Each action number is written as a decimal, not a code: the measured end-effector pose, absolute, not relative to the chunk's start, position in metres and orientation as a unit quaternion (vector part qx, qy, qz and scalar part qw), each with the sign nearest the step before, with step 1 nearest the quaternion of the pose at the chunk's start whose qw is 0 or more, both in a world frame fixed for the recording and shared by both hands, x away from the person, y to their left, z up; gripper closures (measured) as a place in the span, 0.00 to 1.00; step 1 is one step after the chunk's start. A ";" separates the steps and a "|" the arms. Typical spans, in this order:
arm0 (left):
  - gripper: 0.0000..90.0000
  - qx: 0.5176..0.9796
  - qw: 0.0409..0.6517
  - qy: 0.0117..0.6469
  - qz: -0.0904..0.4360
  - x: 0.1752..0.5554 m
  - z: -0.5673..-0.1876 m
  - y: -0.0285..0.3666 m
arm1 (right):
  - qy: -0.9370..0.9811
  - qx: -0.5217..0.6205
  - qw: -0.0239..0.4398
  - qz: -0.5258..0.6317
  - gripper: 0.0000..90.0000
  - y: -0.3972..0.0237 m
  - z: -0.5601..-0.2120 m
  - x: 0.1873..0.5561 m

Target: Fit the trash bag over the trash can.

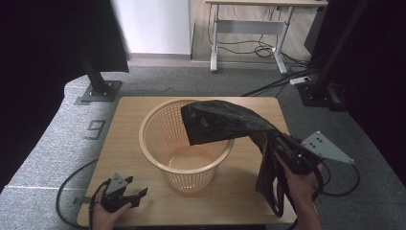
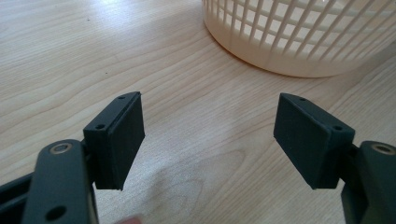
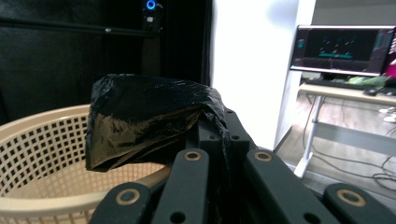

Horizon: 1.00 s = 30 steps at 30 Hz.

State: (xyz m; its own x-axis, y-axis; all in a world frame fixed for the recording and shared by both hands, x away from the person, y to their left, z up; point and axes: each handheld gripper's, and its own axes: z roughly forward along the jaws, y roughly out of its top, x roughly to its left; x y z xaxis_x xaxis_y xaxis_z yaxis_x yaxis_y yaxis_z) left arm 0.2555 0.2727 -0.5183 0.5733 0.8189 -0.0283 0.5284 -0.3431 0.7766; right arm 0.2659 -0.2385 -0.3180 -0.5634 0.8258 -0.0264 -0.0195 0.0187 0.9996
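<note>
My right tool (image 1: 280,143) is clamped on the black bag (image 1: 218,120), draped over the basket's (image 1: 152,143) right rim; my left tool (image 1: 128,195) rests spread apart at the bench's (image 1: 129,120) near-left corner.

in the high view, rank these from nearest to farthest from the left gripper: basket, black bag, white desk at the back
Measured from the left gripper, open at the table's near left corner:
1. Basket: mid-table, just up and right of it.
2. Black bag: draped over the basket's far right rim, pinched in the right gripper.
3. White desk: on the floor beyond the table.
</note>
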 end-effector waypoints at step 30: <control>0.27 0.799 0.383 0.424 0.187 0.256 -0.521 0.273 | 0.661 0.281 0.312 0.622 0.98 -0.194 -0.335 0.279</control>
